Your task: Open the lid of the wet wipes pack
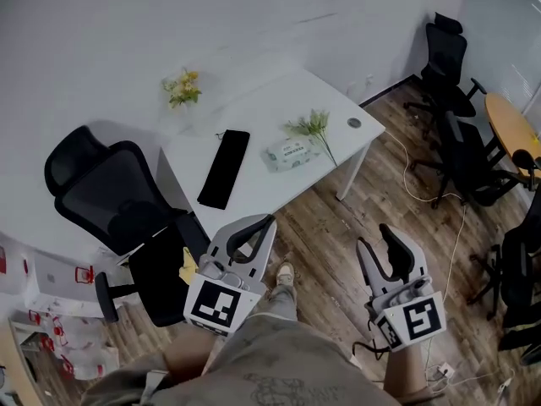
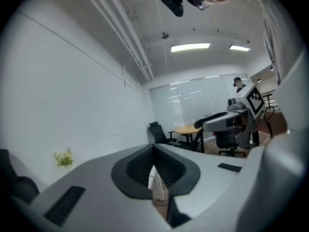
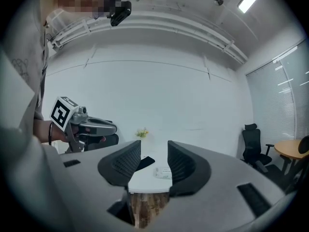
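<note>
The wet wipes pack (image 1: pixel 292 152) lies flat on the white table (image 1: pixel 279 100), far ahead of both grippers, and its lid looks closed. In the right gripper view the pack (image 3: pixel 162 172) shows small on the tabletop, in line with the gap between the jaws. My left gripper (image 1: pixel 269 221) hangs over the floor short of the table, its pads pressed together on nothing (image 2: pixel 153 149). My right gripper (image 1: pixel 374 237) is held to its right over the wooden floor, open and empty (image 3: pixel 154 151). Neither touches the pack.
On the table lie a long black flat item (image 1: pixel 224 167), a green sprig (image 1: pixel 313 127) beside the pack and yellow flowers (image 1: pixel 182 87) at the far edge. A black office chair (image 1: pixel 118 201) stands at the left. More chairs (image 1: pixel 456 83), a round wooden table (image 1: pixel 511 129) and floor cables (image 1: pixel 448 252) are at right.
</note>
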A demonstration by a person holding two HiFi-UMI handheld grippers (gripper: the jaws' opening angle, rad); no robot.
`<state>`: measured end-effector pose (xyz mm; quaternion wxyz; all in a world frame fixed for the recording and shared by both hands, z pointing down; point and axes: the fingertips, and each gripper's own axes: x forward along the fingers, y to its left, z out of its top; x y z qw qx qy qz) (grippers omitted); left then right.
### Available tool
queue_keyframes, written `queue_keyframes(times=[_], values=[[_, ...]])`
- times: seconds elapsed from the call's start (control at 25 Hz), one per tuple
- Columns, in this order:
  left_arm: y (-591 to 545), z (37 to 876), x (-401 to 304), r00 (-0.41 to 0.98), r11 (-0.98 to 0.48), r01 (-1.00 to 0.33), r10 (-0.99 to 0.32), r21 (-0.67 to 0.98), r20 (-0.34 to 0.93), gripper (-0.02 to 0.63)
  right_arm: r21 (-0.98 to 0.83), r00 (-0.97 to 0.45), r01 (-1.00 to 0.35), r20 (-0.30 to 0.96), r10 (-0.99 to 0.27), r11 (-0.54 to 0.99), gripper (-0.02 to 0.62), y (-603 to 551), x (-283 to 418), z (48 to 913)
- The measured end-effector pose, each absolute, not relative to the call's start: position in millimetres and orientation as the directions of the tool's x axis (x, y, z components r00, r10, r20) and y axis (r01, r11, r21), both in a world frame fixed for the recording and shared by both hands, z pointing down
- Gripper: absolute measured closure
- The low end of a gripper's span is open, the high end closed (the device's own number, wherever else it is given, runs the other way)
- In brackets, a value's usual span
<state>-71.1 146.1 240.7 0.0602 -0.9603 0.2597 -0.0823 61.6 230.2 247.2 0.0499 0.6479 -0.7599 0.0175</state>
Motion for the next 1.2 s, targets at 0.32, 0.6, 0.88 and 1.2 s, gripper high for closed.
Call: queue_keyframes(times=[0.32, 0.6, 0.88, 1.2], values=[[37.0, 262.1, -36.6, 0.859, -0.881, -0.445, -0.47, -0.159, 0.203, 0.589, 0.05, -0.175, -0.981, 0.214, -0.961, 0.19, 0.411, 117.0, 80.4, 271.0], [-41.3, 275.0, -22.7, 0.85, -0.882, -0.445, -0.47, -0.152, 0.238, 0.589, 0.063, -0.192, -0.974, 0.284, -0.939, 0.218, 0.411, 35.4, 89.7, 291.5], [-73.5, 292.4, -14.0, 0.828, -0.873, -0.47, -0.487, -0.128, 0.279, 0.589, 0.058, -0.225, -0.965, 0.321, -0.92, 0.257, 0.411, -1.2, 98.2, 305.7], [-84.3, 298.5, 7.5, 0.782, -0.838, -0.532, -0.541, -0.118, 0.31, 0.589, 0.138, -0.307, -0.913, 0.384, -0.871, 0.383, 0.426, -24.2, 108.9, 324.9]])
